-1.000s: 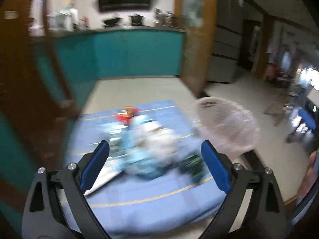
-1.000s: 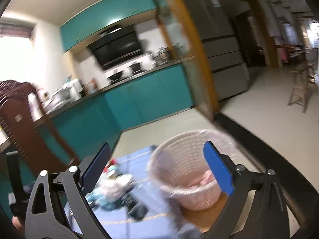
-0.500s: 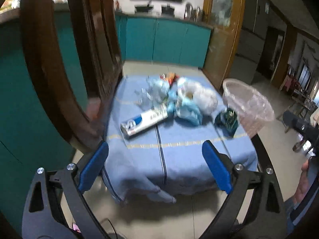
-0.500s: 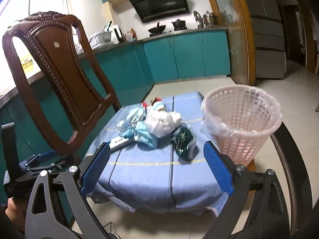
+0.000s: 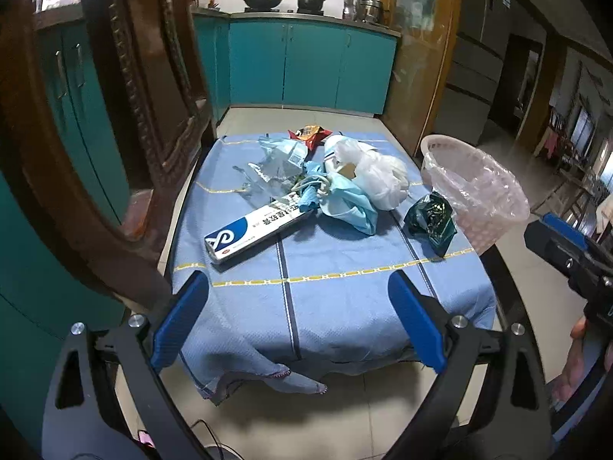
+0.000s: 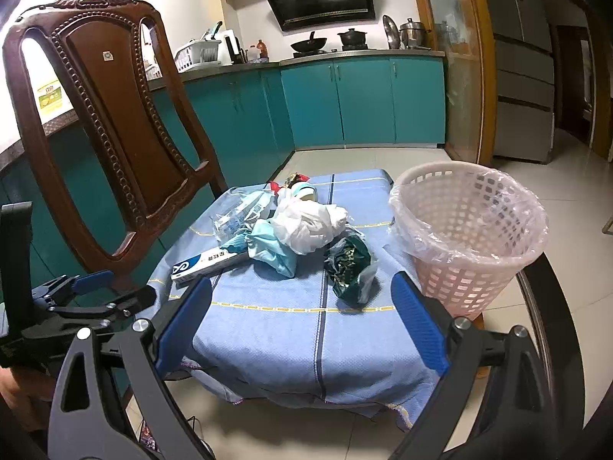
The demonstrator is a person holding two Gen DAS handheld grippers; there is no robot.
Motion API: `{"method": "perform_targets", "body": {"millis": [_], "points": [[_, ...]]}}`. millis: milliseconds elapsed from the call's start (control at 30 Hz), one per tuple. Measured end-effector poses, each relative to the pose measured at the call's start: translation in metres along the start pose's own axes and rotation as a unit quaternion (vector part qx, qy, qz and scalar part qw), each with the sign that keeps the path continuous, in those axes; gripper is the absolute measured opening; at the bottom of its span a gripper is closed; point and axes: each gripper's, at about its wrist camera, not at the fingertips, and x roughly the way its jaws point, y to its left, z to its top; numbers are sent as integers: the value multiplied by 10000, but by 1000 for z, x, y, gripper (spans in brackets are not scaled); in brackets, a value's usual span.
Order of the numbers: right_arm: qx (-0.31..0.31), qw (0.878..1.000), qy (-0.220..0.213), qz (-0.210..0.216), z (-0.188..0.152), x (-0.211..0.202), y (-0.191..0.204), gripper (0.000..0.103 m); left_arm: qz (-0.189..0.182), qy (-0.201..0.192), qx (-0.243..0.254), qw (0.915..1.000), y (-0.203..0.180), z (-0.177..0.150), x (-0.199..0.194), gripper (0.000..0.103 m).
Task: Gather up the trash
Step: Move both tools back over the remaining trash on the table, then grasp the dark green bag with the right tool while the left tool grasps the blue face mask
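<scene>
Left gripper (image 5: 299, 320): held level, low, short of the table's near edge; jaws spread wide, nothing between the blue pads; seen from the right wrist view as a black frame at far left.
Right gripper (image 6: 302, 320): same pose, just before the near edge; jaws wide apart, empty; body visible at far right of the left wrist view.
Person's hand (image 5: 574, 360): partly visible at right edge, below the right gripper's body; grip hard to make out.
Trash pile (image 6: 291, 226): ahead of both grippers, well beyond the fingertips, on the far half of the cloth.
White and blue box (image 5: 260, 228): nearest item to the left gripper, lying flat and slanted, ahead and slightly left of centre.
White plastic bag (image 6: 310, 222): crumpled, middle of the pile, straight ahead of the right gripper.
Light blue wrapper (image 5: 350, 205): touching the white bag, on its near side.
Clear plastic packaging (image 5: 274, 165): far left part of the pile.
Dark green foil bag (image 6: 350, 266): apart from the pile, ahead of the right gripper's right finger, near the basket.
Red snack wrapper (image 5: 308, 134): farthest item, behind the pile.
Pink basket (image 6: 471, 230): clear liner inside, ahead and right of both grippers, beside the table's right edge.
Blue cloth (image 5: 345, 299): draped over the table, hanging at the near edge.
Wooden chair (image 6: 111, 122): ahead and left, beside the table.
</scene>
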Motion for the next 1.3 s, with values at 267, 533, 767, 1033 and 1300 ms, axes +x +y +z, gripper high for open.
{"method": "perform_targets", "body": {"millis": [267,533,767,1033,1300], "points": [[4,9999,51,117,3,10,-3,92,48,-91,29,9999,2,5,10,94],[-4,10000,69,56,5,17,-4,92,-51,69,82,9999,2,6,24,94],[111,9998,151,-8,4,25,-14,92,-53,167,122,9998,-1,6,35,94],[-81,9978,649,-108,18,44,-14,92,-365,762,122,9963,2,22,50,94],[49,9911,1284,-335,23,114,-36,85,-409,742,461,9953,-10,56,73,94]]}}
